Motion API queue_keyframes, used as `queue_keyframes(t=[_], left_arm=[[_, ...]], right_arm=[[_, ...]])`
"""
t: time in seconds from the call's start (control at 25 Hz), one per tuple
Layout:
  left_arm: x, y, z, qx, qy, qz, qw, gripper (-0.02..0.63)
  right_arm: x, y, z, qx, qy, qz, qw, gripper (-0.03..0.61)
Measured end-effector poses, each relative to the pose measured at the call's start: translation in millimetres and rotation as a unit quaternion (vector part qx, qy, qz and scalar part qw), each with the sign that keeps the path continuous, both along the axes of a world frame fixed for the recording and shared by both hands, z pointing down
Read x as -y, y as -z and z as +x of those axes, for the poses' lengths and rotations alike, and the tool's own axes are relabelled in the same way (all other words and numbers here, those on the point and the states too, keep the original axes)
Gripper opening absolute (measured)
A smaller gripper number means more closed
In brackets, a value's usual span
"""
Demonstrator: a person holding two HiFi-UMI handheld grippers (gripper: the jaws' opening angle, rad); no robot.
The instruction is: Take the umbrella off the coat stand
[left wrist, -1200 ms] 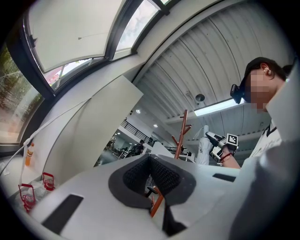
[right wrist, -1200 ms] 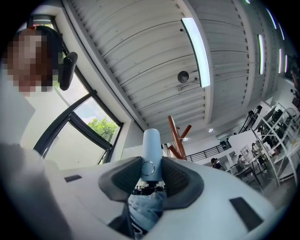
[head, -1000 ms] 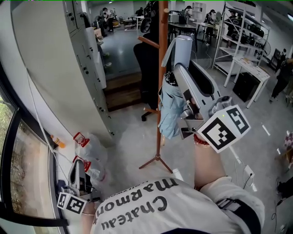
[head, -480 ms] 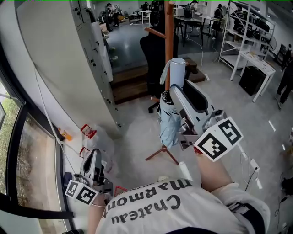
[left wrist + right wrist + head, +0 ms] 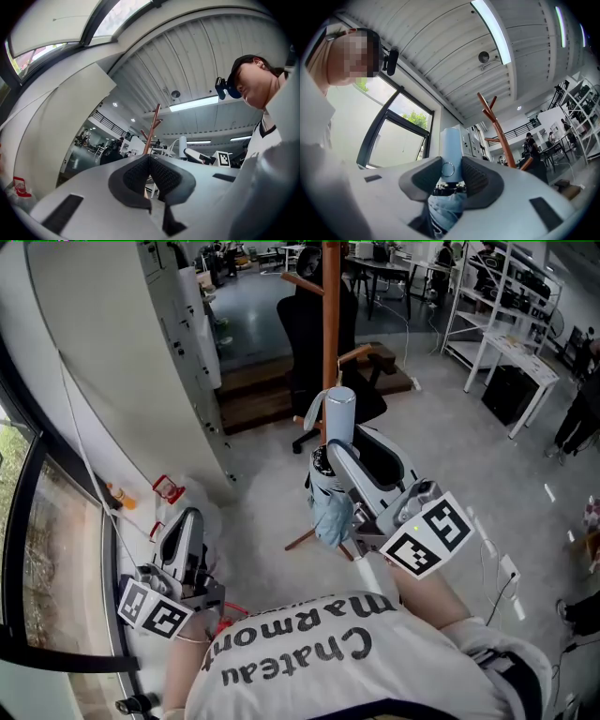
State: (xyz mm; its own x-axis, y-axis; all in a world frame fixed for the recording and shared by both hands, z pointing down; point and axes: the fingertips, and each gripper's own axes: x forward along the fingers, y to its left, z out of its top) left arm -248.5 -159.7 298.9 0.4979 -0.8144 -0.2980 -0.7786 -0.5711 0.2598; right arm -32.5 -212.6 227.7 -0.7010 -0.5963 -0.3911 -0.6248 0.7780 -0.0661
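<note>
A folded light-blue umbrella (image 5: 330,488) with a pale cylindrical handle (image 5: 339,416) stands upright in my right gripper (image 5: 328,457), which is shut on it just below the handle. In the right gripper view the handle (image 5: 451,152) rises between the dark pads and the blue fabric (image 5: 445,212) hangs below. The umbrella is held clear of the brown wooden coat stand (image 5: 329,324), which rises just behind it and shows to the right as the coat stand (image 5: 499,131). My left gripper (image 5: 190,526) hangs low at the left, shut and empty; its pads (image 5: 157,176) touch.
A white wall and cabinet (image 5: 141,371) run along the left, with a window (image 5: 47,568) below. A black office chair (image 5: 305,343) and a wooden step (image 5: 272,399) sit behind the stand. White shelving (image 5: 497,306) stands at the right. Bags (image 5: 169,493) lie on the floor.
My right gripper has carried the umbrella down and toward me, away from the coat stand's hooks. The left gripper has risen a little at the lower left.
</note>
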Motion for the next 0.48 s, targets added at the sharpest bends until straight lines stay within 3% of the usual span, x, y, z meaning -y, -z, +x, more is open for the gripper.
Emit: queue_keyframes(t=[0.48], left_arm=[[18,13,73,-0.007,-0.026,0.011,0.9996,0.025]], right_arm=[[8,-16,50,-0.022,0.006,-0.009,1.0,0.149]])
